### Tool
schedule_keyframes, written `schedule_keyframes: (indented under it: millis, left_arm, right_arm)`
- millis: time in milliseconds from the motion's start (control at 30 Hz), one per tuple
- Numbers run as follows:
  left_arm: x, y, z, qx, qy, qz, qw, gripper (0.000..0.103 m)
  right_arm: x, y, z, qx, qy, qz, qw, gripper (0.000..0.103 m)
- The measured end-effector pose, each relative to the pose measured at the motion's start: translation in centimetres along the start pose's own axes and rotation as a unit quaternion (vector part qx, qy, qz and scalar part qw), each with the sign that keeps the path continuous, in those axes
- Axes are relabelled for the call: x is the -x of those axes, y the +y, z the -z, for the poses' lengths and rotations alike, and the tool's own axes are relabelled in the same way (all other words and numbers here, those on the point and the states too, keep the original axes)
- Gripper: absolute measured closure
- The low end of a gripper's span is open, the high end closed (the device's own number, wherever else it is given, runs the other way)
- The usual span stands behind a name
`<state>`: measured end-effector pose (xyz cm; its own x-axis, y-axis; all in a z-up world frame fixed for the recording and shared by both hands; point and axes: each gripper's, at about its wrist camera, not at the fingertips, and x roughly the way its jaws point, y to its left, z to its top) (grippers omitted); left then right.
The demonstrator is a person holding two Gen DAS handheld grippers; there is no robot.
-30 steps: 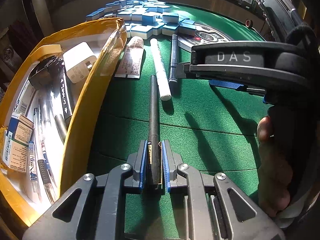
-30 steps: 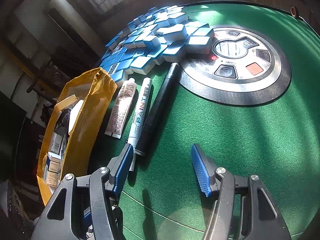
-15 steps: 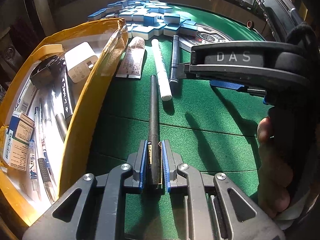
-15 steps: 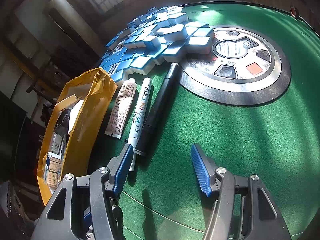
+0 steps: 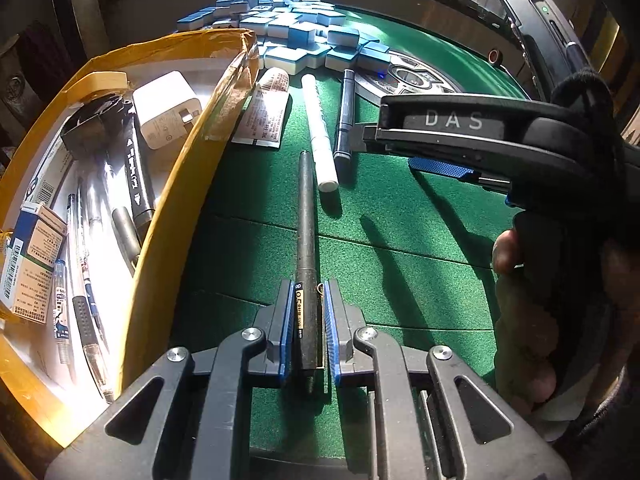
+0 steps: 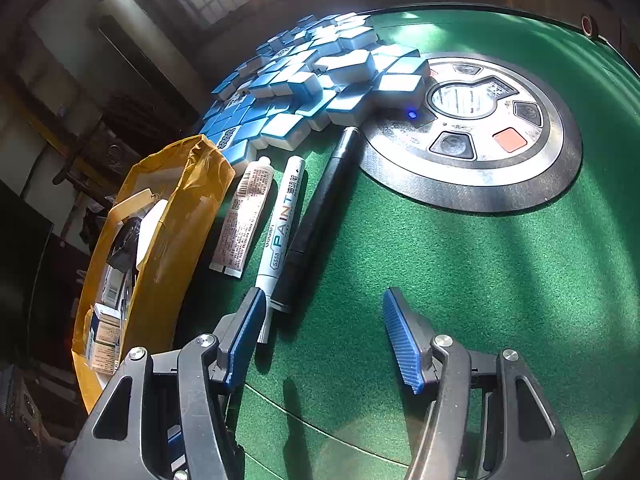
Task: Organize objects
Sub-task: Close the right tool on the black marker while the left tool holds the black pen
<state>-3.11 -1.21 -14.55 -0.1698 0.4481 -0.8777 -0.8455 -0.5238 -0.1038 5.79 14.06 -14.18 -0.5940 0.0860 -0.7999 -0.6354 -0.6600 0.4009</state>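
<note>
My left gripper (image 5: 307, 304) is shut on a black pen (image 5: 306, 220), held lengthwise above the green felt, right of the yellow cardboard box (image 5: 172, 208). The box holds pens, a black marker, a white charger and small cartons. On the felt lie a white tube (image 6: 244, 216), a white paint marker (image 6: 282, 224) and a black marker (image 6: 316, 216). My right gripper (image 6: 324, 334) is open and empty, its left finger beside the paint marker's near end. It also shows in the left wrist view (image 5: 440, 168).
A heap of blue-backed mahjong tiles (image 6: 316, 80) lies at the far side. The round control hub (image 6: 476, 128) sits in the middle of the mahjong table (image 6: 500, 280). The box's right wall stands close to my left gripper.
The left gripper with the pen has risen slightly and shifted a little; the box looks marginally nearer. The right gripper has not moved.
</note>
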Motion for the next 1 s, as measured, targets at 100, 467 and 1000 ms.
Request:
schedule_keyframes:
  millis: [100,467,1000]
  left_arm:
    - [0.2,0.2,0.0,0.000,0.000,0.000,1.0000,0.091]
    - [0.3,1.7,1.0,0.015,0.006,-0.014,0.9998,0.091]
    - [0.7,1.7,1.6,0.005,0.004,-0.011,0.9999,0.091]
  right_arm:
    - [0.0,-0.1,-0.1,0.001,0.000,0.000,1.000,0.048]
    - [0.1,0.4,-0.2,0.007,-0.008,-0.022,1.000,0.048]
    - [-3.5,1.3,-4.8,0.006,0.022,0.081,0.996,0.068]
